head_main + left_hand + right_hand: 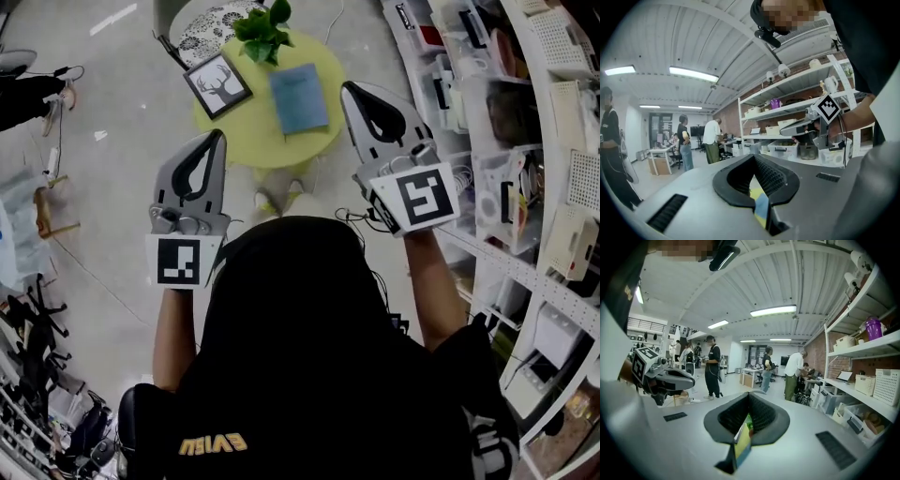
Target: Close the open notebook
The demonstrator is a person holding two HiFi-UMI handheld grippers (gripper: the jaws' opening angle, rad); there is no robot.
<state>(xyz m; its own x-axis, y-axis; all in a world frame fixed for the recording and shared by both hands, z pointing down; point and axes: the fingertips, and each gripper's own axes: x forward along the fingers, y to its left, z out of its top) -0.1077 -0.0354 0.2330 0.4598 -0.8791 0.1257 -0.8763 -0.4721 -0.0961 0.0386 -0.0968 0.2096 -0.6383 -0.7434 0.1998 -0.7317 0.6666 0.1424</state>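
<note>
1 person: is standing in a dark top, seen from above, and is holding out 2 grippers ahead of the body.
Left gripper: is pointing toward the table. Its 2 jaws are pressing together at the tips and are gripping nothing. Its marker cube is sitting just above the wrist.
Right gripper: is reaching a little further forward than the left. Its jaws are meeting at the tips too, with nothing clamped between them. In the head view its tip is overlapping the table's right edge.
Through the jaw openings: slivers of yellow and blue are showing below each gripper in both gripper views.
Round table: is standing on the pale floor just beyond the grippers, with a yellow-green top.
Notebook: is lying flat on the right half of the table top. It is showing only its blue cover, shut. Neither gripper is touching it.
Picture frame: is lying left of the notebook, apart from it. It has a dark border and is showing a deer head with antlers.
Plant: is sitting at the table's far edge, with green leaves.
White shelving: is running along the right side and is carrying bins and baskets.
Other people: several are standing at desks far across the room.
</note>
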